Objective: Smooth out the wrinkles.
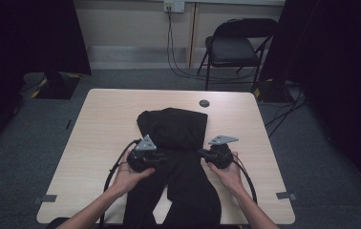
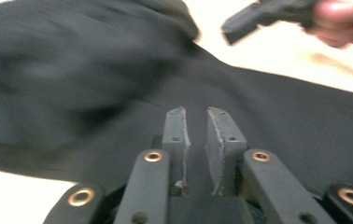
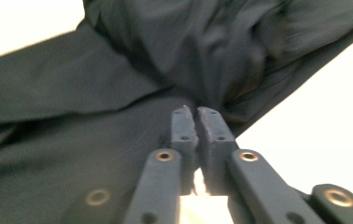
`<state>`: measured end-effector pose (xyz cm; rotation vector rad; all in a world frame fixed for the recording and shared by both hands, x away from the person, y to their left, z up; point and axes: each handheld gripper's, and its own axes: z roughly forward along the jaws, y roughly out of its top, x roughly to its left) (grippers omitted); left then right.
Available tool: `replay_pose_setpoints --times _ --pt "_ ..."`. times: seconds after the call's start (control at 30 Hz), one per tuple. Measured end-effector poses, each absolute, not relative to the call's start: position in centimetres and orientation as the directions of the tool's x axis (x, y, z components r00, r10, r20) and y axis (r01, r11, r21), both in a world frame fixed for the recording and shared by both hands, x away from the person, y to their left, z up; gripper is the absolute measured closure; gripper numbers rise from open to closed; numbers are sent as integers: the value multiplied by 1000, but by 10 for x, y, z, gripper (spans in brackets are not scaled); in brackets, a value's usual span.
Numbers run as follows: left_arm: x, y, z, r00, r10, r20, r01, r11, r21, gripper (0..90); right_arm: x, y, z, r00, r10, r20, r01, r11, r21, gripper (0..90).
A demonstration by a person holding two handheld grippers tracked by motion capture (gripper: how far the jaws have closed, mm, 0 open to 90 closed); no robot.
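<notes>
In the high view, a black garment lies down the middle of the pale wooden surface, bunched at its upper end and running to the bottom edge of the frame. The left gripper sits at the garment's left edge and the right gripper at its right edge, each held in a hand; their fingers are too small here to tell how they stand. A folding chair stands at the upper right, and a small dark round disc lies on the surface above the garment.

The left gripper view is blurred. Its fingers stand narrow, with a slim gap and no cloth visibly between them, over the garment. The other gripper shows at the upper right.

In the right gripper view, the fingers are pressed together at the garment's edge; whether cloth is pinched I cannot tell. No writing is readable.
</notes>
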<state>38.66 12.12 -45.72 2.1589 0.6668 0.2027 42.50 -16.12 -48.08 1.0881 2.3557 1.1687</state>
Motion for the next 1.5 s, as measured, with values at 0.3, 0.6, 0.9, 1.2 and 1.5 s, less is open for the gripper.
replay_pose_setpoints --times 0.3,0.6,0.9,1.2,1.5 --pt "369 81 -487 898 435 -71 364 -640 677 768 426 -152 -498 -689 723 56 509 427 747 896" --pt "365 114 -485 862 501 -77 425 -632 648 824 433 -178 -497 -653 757 -3 508 441 740 896" --pt "357 121 -480 871 485 -73 413 -644 644 663 434 -185 -495 -614 787 -64 514 460 724 759" --pt "368 158 -453 786 615 -68 442 -482 757 490 395 -140 -465 -755 655 35 422 444 790 612" --pt "387 155 -483 784 620 -35 498 -593 633 502 367 -69 -473 -869 493 40 338 533 776 509"
